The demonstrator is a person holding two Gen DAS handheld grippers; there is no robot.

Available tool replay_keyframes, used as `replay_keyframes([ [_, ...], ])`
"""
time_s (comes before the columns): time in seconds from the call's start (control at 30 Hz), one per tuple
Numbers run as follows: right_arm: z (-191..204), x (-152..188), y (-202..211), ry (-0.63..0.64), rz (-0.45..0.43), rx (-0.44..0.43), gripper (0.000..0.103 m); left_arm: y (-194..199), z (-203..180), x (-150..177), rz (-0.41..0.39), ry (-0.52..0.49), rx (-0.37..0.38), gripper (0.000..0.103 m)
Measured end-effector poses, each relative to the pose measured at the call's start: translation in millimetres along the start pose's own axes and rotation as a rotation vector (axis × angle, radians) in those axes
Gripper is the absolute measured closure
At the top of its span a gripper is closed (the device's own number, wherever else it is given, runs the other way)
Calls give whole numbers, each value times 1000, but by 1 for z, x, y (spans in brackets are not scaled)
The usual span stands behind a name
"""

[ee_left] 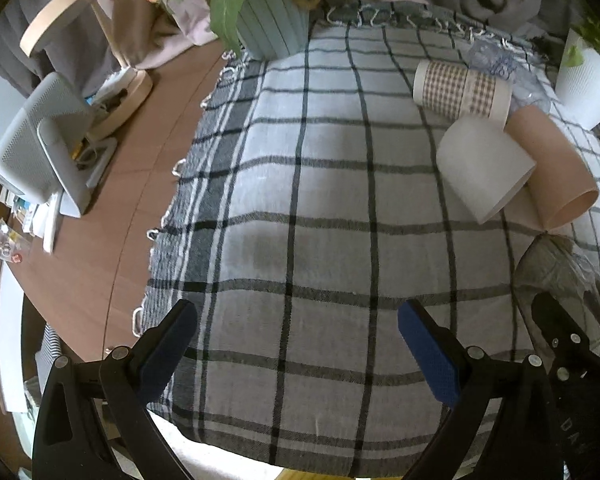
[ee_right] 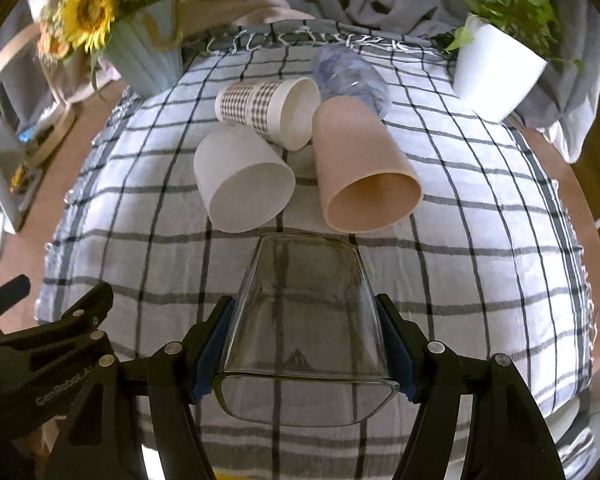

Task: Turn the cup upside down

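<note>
My right gripper (ee_right: 305, 344) is shut on a clear glass cup (ee_right: 304, 320), its blue pads pressing both sides. The cup is held above the checked cloth (ee_right: 480, 240), its wide rim toward the camera and its base pointing away. The cup (ee_left: 568, 280) and the right gripper also show at the right edge of the left wrist view. My left gripper (ee_left: 298, 332) is open and empty above the cloth (ee_left: 300, 200). It also shows at the left edge of the right wrist view (ee_right: 40, 320).
Lying on their sides on the cloth are a white cup (ee_right: 242, 178), a pink cup (ee_right: 364, 172), a checked paper cup (ee_right: 268, 110) and a clear plastic bottle (ee_right: 350, 76). A sunflower vase (ee_right: 144, 56) stands back left, a white plant pot (ee_right: 496, 76) back right. The wooden table (ee_left: 112, 216) holds clutter.
</note>
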State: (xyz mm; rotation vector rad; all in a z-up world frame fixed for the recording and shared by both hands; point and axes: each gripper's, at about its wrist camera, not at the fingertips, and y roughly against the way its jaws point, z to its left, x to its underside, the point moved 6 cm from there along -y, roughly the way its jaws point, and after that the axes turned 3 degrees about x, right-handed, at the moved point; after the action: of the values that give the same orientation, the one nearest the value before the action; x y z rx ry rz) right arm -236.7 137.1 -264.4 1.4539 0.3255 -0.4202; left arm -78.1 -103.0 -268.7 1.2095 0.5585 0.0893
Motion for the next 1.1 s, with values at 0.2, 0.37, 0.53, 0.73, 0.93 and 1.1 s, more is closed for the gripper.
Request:
replay_keyframes([
  [0.2,5,4,-3,35,-6,17,34,-8,-1,9,32,8,-5,1],
  [0.37,7,8,-6,34,39,-12,32,-7,3,11,36,31,-21,1],
  [0.53,8,11,-8,27,54,-28,31,-5,6,10,35,57,-33,1],
  [0.73,7,9,-3,16,48,-37,27,1,8,9,28,79,-45,1],
  [0.93,-6,2,28,-6,-22,-47,23,21,3,7,10,91,-31,1],
  [1.1,-33,-10,68,-47,-137,4,14,41,-19,2,4,83,33,1],
])
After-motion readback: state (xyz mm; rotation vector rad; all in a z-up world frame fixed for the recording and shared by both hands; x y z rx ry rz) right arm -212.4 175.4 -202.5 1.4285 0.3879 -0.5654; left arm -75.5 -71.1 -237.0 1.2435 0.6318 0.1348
